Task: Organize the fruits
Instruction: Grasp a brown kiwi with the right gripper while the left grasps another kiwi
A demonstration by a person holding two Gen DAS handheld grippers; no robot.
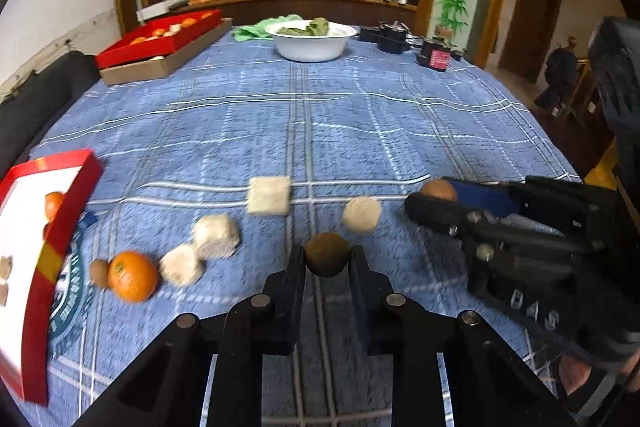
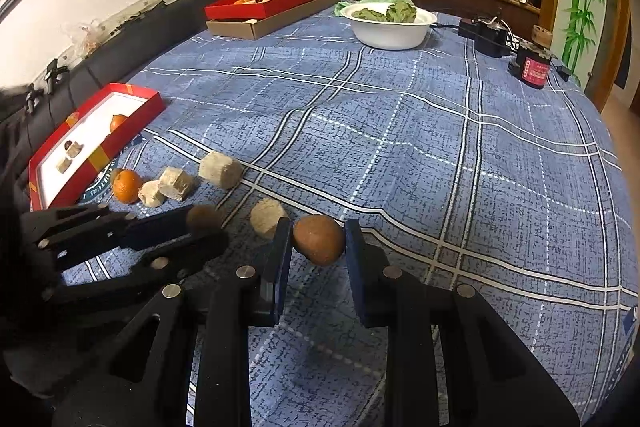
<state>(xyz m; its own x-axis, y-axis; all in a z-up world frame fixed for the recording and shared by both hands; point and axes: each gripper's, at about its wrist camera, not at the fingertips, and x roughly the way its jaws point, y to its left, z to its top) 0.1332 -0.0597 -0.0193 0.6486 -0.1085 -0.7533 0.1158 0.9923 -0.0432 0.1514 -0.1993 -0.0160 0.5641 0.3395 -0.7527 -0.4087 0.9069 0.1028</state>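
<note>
My left gripper (image 1: pixel 327 259) is shut on a dark brown kiwi (image 1: pixel 327 254) just above the blue plaid cloth; it also shows in the right wrist view (image 2: pixel 204 223). My right gripper (image 2: pixel 318 241) is shut on a lighter brown kiwi (image 2: pixel 319 239); it also shows in the left wrist view (image 1: pixel 434 197). An orange (image 1: pixel 132 275) and a small kiwi (image 1: pixel 99 273) lie at the left. Several pale foam-wrapped fruits (image 1: pixel 269 195) lie between. A red box (image 1: pixel 40 227) at the left edge holds an orange (image 2: pixel 118 122) and small pieces.
A white bowl of green leaves (image 1: pixel 311 41) stands at the far middle. A second red box on a cardboard tray (image 1: pixel 160 43) sits far left. Black jars and chargers (image 1: pixel 436 55) stand far right. A dark sofa (image 2: pixel 120 39) runs along the left table edge.
</note>
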